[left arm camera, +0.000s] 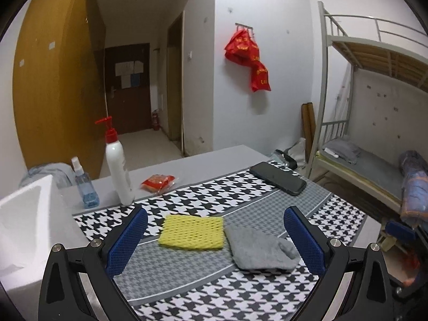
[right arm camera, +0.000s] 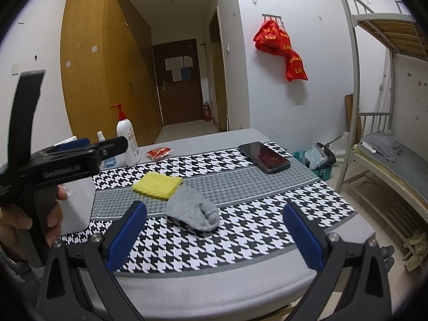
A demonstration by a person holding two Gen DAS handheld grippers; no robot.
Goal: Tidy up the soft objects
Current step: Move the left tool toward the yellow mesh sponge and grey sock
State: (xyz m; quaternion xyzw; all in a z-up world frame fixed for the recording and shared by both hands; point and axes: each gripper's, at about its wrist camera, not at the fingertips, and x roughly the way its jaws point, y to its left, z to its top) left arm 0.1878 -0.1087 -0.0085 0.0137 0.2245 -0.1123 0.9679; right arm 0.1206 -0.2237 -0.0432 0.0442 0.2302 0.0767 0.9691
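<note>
Lying flat on the checked cloth (left arm camera: pixel 240 302): grey sock (left arm camera: pixel 260 247), touching yellow sponge (left arm camera: pixel 192 231) on its left. Hovering near, wide open and empty: left gripper (left arm camera: pixel 216 236), right gripper (right arm camera: pixel 214 230). Advisable: pinching the sock's near edge only, sparing the sponge.

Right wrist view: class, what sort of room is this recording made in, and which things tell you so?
Probably a dormitory bedroom. A metal bunk bed stands at the right, tall wooden wardrobes line the left wall, and a short hallway leads to a door with notices stuck on it.
</note>
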